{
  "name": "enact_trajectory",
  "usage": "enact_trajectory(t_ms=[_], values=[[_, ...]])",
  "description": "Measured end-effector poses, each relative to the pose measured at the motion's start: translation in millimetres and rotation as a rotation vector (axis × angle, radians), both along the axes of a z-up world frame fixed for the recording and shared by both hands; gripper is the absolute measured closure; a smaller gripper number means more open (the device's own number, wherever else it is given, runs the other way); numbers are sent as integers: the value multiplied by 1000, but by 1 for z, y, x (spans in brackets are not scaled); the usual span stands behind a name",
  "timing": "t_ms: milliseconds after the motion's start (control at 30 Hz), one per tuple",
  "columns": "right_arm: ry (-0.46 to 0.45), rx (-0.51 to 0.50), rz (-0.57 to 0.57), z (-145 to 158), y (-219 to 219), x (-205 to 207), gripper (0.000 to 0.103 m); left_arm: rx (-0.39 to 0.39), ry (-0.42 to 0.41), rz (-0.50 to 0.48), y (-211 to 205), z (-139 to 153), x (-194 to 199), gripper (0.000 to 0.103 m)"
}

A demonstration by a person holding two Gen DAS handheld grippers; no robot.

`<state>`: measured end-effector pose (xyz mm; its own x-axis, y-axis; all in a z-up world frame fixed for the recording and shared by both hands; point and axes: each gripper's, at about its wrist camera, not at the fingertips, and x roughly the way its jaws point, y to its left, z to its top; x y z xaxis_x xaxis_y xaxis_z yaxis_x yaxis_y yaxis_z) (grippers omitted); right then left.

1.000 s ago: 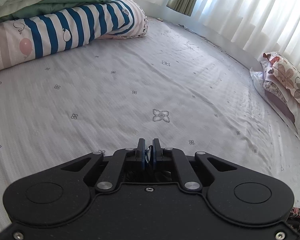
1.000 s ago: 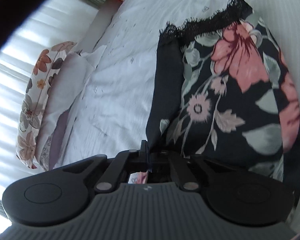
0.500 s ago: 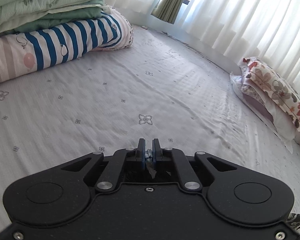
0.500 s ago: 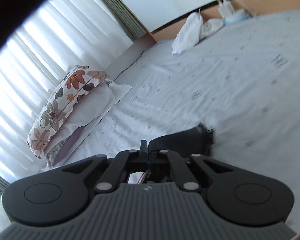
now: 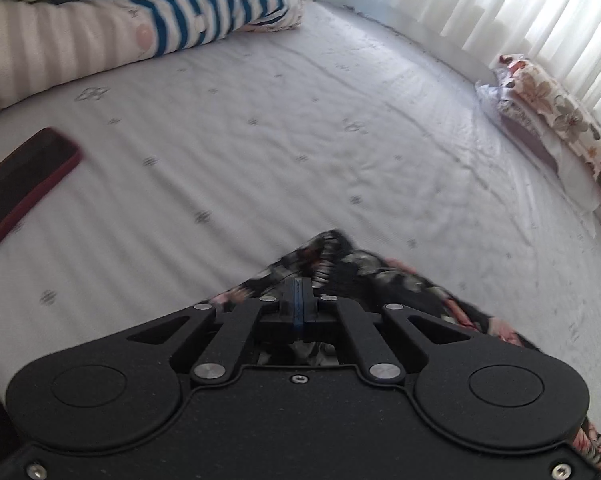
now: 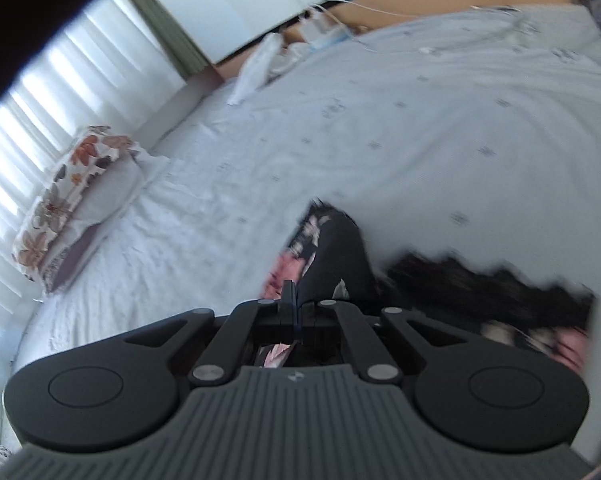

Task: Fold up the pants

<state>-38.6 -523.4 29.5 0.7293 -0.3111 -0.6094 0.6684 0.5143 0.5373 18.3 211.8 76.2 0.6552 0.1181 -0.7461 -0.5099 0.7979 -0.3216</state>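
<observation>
The black floral pants (image 5: 364, 268) fan out in a blurred triangle on the white bed sheet (image 5: 300, 140) just beyond my left gripper (image 5: 296, 294). Its jaws are closing the last bit and stand pressed together, pinching the cloth at their tips. In the right wrist view the pants (image 6: 332, 248) drape over the right finger and trail off to the right with a black lace edge (image 6: 480, 276). My right gripper (image 6: 294, 300) is shut on that fabric, and pink print shows under its fingers.
A dark phone with a red rim (image 5: 24, 176) lies on the sheet at the left. Folded striped and green bedding (image 5: 140, 32) is stacked at the back left. A floral pillow (image 5: 560, 120) rests by the curtains. White cloth and cables (image 6: 268, 64) lie by the headboard.
Both grippers swept across the bed, dragging the pants along. The pants now show ahead of the left gripper and the phone has come into view. The right view swung from the spread pants toward the headboard.
</observation>
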Motion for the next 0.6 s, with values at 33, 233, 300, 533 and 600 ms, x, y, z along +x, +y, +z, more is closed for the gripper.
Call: enact_trajectory(t_ms=[33,233,300,533,600], values=[[13,0,-16,-7,-2,-11,101,-3,10,21,5,-3,-8,102],[72,8,-54,-27,-7,-40,101,-50,55,-39,15,-17,-30,102],[87,-2,-48,-30,0,-40,101,-77,55,-105,0,-20,-37,98],[109,-79,-11,-20,16,-28,101,-110,23,-193,-46,-27,-34,52],[117,-105,0,-17,19,-26,101,-110,24,-183,-51,-32,-27,50]])
